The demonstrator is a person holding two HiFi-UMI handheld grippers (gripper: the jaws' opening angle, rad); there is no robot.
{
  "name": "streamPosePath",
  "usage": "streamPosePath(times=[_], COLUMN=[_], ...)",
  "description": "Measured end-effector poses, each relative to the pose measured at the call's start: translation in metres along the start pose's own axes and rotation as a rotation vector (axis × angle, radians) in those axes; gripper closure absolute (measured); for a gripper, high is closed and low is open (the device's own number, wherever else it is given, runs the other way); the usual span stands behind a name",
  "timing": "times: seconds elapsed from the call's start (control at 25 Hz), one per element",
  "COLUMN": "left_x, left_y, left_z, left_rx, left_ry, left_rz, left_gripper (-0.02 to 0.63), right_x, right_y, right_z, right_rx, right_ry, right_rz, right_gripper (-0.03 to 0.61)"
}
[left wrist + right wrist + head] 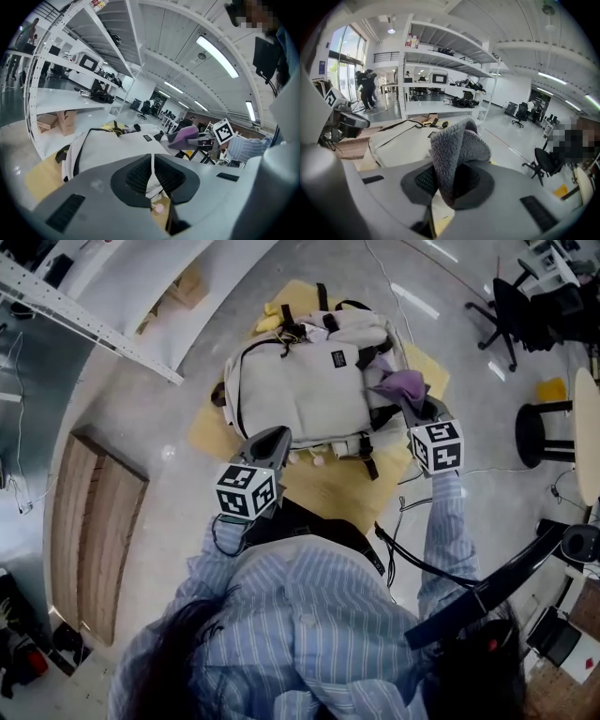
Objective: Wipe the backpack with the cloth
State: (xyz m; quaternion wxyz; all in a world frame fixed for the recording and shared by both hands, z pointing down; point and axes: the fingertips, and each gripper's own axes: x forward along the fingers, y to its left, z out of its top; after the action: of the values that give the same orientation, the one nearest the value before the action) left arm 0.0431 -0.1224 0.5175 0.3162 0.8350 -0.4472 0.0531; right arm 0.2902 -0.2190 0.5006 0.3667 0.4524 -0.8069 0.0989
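A cream backpack (300, 390) lies flat on a yellow tabletop (328, 488). My left gripper (271, 437) hovers at the backpack's near edge, jaws shut with nothing between them. In the left gripper view its pads meet along a thin line at the left gripper (151, 171), with the backpack (112, 145) just beyond. My right gripper (419, 410) is at the backpack's right side, shut on a purple-grey fleece cloth (403, 385). The cloth (457, 150) stands folded up out of the right gripper (450, 180), and the backpack (401, 140) lies to its left.
A black office chair (511, 306) and a black stool (544, 432) stand to the right. A wooden board (94, 531) lies on the floor at left, under a white shelf rack (84, 315). Cables (412, 512) trail by the table's near right corner.
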Motion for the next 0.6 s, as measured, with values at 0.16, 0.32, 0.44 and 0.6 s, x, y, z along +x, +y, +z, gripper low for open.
streamPosePath(times=[0.16, 0.32, 0.44, 0.6], left_x=[0.001, 0.001, 0.002, 0.007], left_y=[-0.010, -0.016, -0.020, -0.025], left_z=[-0.001, -0.003, -0.004, -0.008], left_rx=[0.013, 0.016, 0.017, 0.019], left_ry=[0.009, 0.012, 0.014, 0.021], left_rz=[-0.024, -0.039, -0.058, -0.084], left_gripper=[0.592, 0.592, 0.592, 0.592], right_x=[-0.033, -0.052, -0.062, -0.073], right_y=[0.024, 0.049, 0.065, 0.082], right_z=[-0.032, -0.060, -0.081, -0.103], right_rx=[0.074, 0.112, 0.100, 0.110], right_ry=[0.019, 0.051, 0.098, 0.140], right_rz=[0.007, 0.012, 0.007, 0.010], right_gripper=[0.529, 0.529, 0.529, 0.529])
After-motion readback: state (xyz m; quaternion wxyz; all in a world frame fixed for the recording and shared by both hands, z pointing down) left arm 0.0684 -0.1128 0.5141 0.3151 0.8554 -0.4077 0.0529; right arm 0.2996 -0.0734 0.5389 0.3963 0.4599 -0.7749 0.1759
